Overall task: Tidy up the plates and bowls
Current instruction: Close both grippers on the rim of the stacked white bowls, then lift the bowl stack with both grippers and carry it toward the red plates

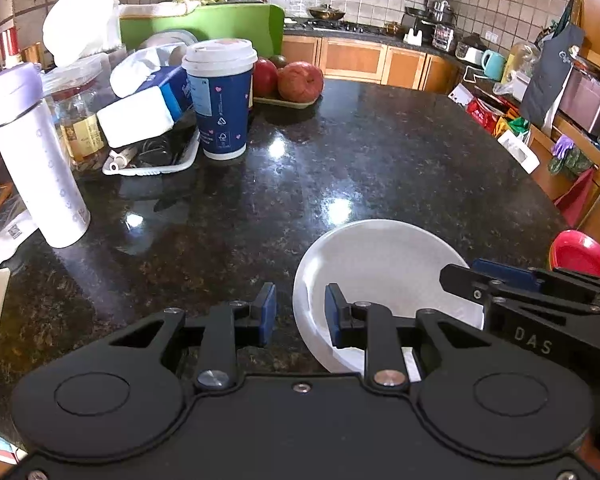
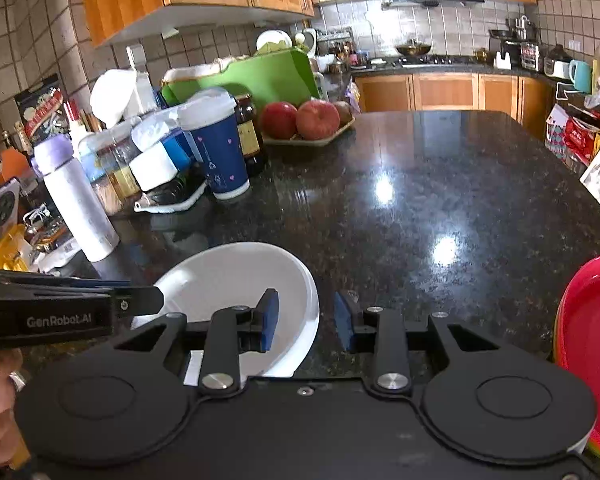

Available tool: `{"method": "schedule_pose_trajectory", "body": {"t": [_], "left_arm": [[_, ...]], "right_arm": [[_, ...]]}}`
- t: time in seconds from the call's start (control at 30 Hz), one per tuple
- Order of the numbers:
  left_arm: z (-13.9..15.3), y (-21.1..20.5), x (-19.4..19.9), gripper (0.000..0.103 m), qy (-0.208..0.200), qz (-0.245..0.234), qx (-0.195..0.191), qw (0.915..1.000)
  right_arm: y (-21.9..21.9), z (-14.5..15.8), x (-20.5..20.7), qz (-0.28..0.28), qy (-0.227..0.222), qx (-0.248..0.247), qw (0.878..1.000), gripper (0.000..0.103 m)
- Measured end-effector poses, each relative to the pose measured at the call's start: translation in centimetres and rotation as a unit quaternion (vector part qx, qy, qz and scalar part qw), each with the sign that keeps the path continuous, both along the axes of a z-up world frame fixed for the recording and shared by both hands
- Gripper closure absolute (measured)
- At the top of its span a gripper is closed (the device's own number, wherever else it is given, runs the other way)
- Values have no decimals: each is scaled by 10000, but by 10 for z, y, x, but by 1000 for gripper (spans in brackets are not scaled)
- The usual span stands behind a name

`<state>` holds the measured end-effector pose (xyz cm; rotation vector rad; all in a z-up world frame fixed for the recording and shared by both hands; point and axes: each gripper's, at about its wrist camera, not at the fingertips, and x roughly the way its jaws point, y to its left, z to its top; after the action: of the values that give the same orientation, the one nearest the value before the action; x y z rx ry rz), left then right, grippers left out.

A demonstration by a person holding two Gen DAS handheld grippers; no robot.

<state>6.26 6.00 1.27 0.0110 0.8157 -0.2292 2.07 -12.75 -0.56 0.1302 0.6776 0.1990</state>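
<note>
On the dark counter the white bowl (image 1: 380,272) is sitting between the two grippers, each straddling an opposite rim — probably for a shared, level lift. The left gripper (image 1: 300,312) and right gripper (image 2: 306,322) are standing part-open around the rim (pads not visibly pressing). The red plates (image 2: 592,344) are waiting well apart on the right.

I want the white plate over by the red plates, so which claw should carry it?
Probably right: the right claw straddles the white plate rim nearest the red plates; the left claw straddles the opposite rim, farther away.
</note>
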Motion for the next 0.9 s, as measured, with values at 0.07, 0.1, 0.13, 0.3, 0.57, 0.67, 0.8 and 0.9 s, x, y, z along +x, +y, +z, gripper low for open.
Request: {"method": "schedule_pose_trajectory", "body": {"t": [0.07, 0.1, 0.13, 0.3, 0.57, 0.67, 0.8, 0.9], "left_arm": [[-4, -2, 4, 69, 87, -14, 23, 10000], [-6, -2, 7, 69, 131, -11, 28, 9999], [-9, -3, 9, 69, 183, -8, 26, 9998], [-17, -4, 14, 69, 339, -75, 0, 9994], [-26, -9, 21, 69, 557, -197, -23, 9982], [-28, -10, 22, 69, 619, -279, -48, 9977], [-27, -13, 20, 72, 540, -270, 25, 9982], [-26, -13, 20, 77, 504, -270, 25, 9984]], "right_arm": [[2, -3, 4, 0, 82, -14, 10000, 69], [3, -4, 5, -8, 126, -21, 9999, 69], [3, -6, 7, -21, 169, -28, 9999, 69], [4, -11, 13, -90, 358, -4, 9993, 69], [10, -16, 19, -83, 522, -9, 9986, 82], [13, -17, 20, -80, 517, 3, 9986, 83], [14, -17, 20, -150, 513, -36, 9986, 84], [14, -18, 21, -233, 531, -16, 9983, 84]]}}
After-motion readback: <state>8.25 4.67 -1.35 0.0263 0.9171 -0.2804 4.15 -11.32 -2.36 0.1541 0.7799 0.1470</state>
